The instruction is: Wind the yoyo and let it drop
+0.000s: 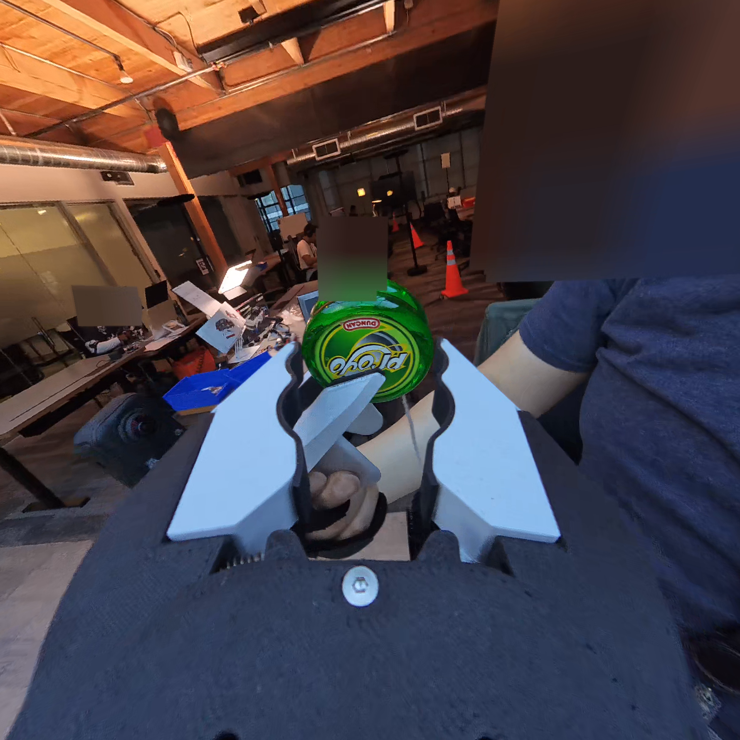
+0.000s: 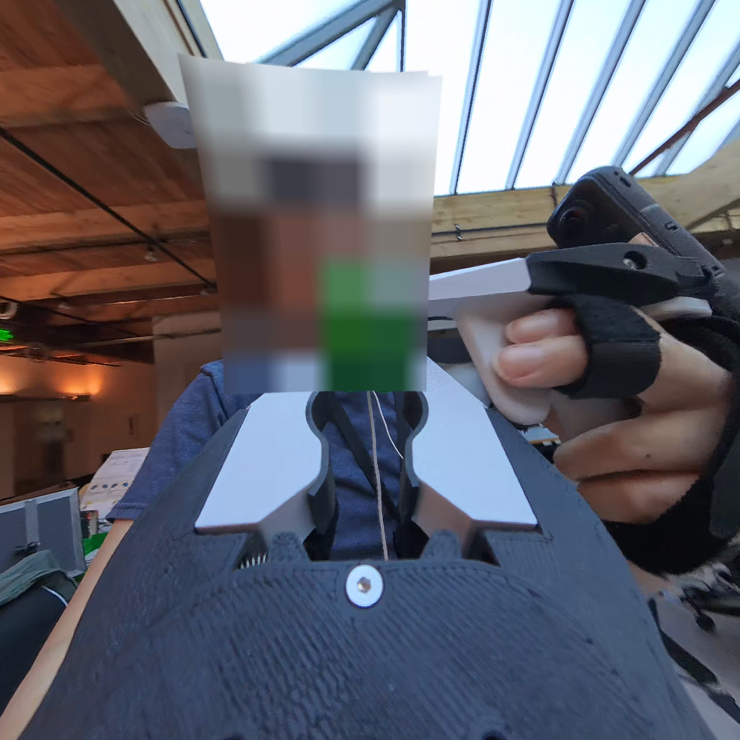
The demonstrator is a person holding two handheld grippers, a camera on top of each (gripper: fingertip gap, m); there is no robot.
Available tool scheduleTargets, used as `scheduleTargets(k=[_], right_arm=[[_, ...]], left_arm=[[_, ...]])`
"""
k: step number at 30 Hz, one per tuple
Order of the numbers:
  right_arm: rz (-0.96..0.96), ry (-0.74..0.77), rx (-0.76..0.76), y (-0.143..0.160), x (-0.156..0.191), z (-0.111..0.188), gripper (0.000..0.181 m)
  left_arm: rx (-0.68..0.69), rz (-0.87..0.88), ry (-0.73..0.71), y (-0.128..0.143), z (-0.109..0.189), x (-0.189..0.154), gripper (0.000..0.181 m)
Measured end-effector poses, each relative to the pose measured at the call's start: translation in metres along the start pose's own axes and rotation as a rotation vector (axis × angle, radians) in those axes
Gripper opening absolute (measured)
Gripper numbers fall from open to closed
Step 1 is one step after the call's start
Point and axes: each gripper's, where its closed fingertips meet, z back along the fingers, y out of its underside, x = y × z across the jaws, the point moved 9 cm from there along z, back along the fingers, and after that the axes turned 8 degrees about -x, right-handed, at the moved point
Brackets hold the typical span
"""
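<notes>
A green yoyo (image 1: 360, 344) sits between the fingertips of my left gripper (image 1: 368, 352), which is shut on its rim, held up in the air. Its string (image 1: 412, 432) hangs from its lower right edge. One white finger (image 1: 340, 412) of my right gripper reaches up from below and lies over the yoyo's lower face. In the right wrist view the string (image 2: 376, 480) runs free down the gap of my right gripper (image 2: 366, 400), whose jaws stand apart. A blur patch hides its tips and the yoyo. A left gripper finger (image 2: 476, 280) comes in from the right.
A person in a blue shirt (image 1: 640, 400) stands close on the right, and a gloved hand (image 2: 620, 380) holds the left gripper. Desks with clutter (image 1: 224, 332), blue bins (image 1: 200, 392) and orange cones (image 1: 452, 272) stand farther off.
</notes>
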Motion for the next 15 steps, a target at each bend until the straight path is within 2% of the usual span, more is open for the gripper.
scheduleTargets(k=[2, 6, 13, 15], right_arm=[[0.001, -0.049, -0.04, 0.003, -0.003, 0.004, 0.029], [-0.013, -0.069, -0.063, 0.006, -0.01, 0.009, 0.029], [-0.036, -0.08, -0.092, 0.011, -0.018, 0.016, 0.029], [0.005, -0.034, -0.127, 0.01, -0.019, 0.02, 0.029]], left_arm=[[-0.014, -0.027, -0.031, 0.002, -0.001, -0.002, 0.063], [-0.046, -0.009, -0.059, 0.005, 0.004, -0.005, 0.063], [0.027, -0.026, -0.095, 0.004, 0.005, -0.008, 0.061], [0.026, -0.036, -0.133, 0.003, 0.006, -0.007, 0.061]])
